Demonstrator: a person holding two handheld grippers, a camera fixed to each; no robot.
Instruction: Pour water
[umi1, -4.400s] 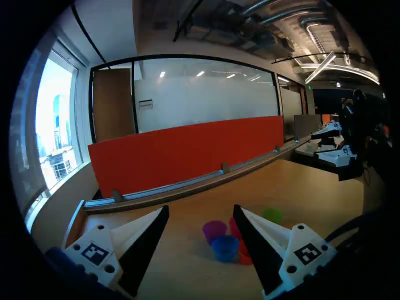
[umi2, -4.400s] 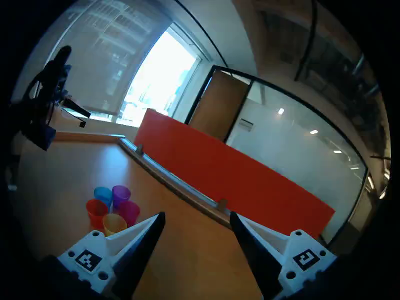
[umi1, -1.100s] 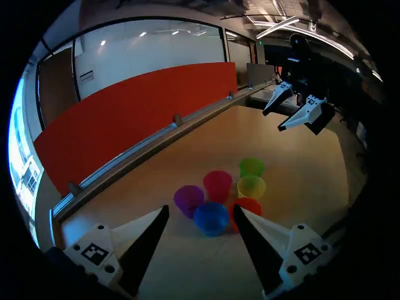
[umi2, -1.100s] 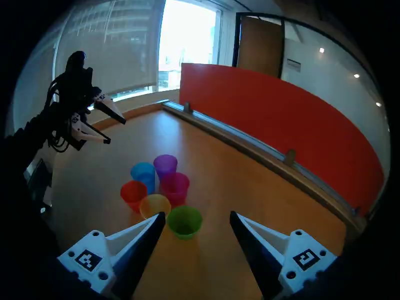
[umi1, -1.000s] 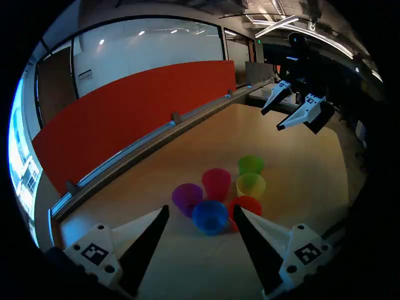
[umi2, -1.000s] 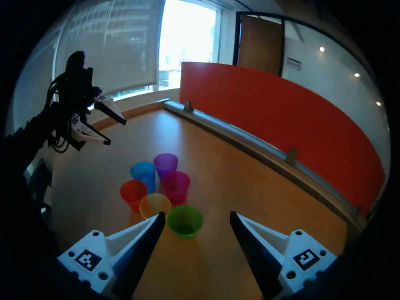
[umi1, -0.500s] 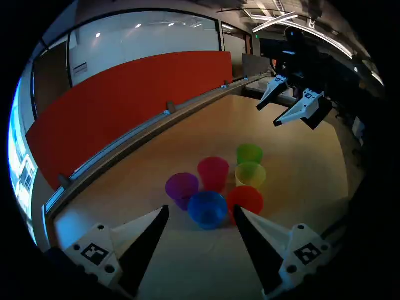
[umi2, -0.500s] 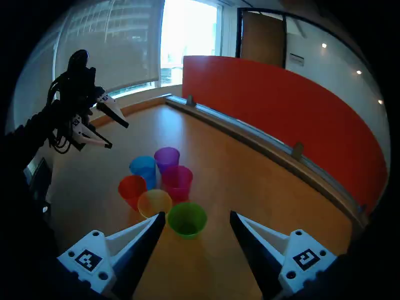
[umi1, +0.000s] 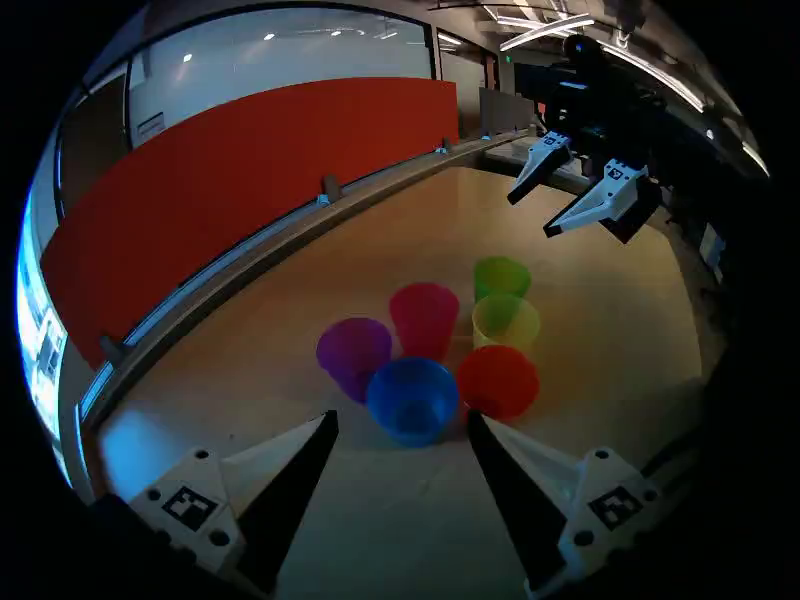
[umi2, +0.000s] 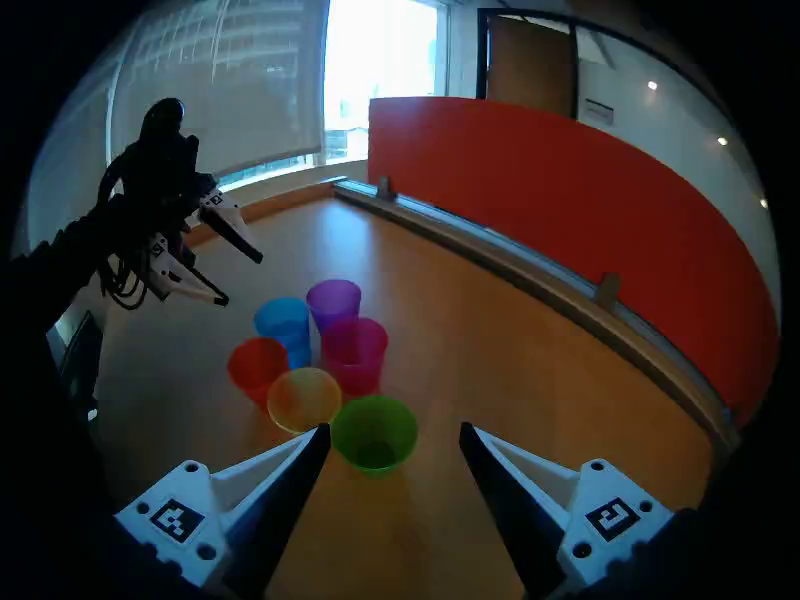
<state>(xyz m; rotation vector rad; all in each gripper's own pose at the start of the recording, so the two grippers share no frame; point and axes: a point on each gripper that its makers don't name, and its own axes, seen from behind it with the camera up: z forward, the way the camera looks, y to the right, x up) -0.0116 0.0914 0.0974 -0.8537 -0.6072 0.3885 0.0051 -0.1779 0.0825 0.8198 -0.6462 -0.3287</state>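
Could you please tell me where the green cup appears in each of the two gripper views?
Left gripper view: the green cup is right of centre, just above the yellow cup.
Right gripper view: the green cup is low centre, right of the yellow cup.
Shared landmark: the red partition.

Blue cup (umi1: 411, 400), purple cup (umi1: 353, 355), pink cup (umi1: 424, 318), green cup (umi1: 501, 277), yellow cup (umi1: 505, 322), red cup (umi1: 497, 380), orange-red partition (umi1: 230, 170).

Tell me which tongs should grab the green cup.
Right. The green cup sits just ahead of the open right tongs, between their fingers. The left tongs face the blue cup instead, with the green one at the cluster's far side.
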